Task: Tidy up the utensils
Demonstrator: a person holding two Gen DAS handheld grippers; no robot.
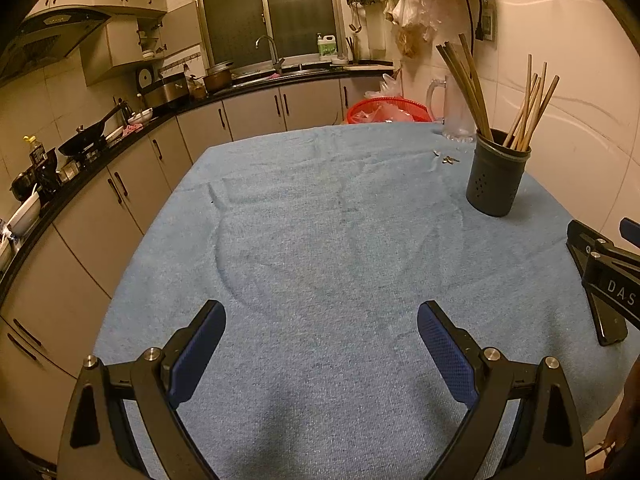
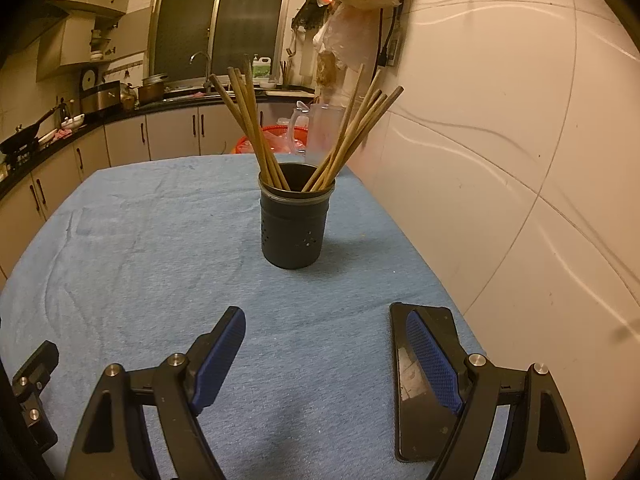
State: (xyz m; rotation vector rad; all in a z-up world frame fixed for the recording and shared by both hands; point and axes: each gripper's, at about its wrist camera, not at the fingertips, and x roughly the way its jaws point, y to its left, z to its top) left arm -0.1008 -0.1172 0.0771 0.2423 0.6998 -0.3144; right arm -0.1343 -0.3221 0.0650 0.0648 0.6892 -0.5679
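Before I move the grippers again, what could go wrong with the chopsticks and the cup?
1. The chopsticks lean outward in two bunches, so a gripper coming from the side may catch them and tip the cup.
2. The cup stands on a loose, wrinkled cloth; dragging on it could pull the cup over.
3. A phone lies under the open right gripper and might get knocked.
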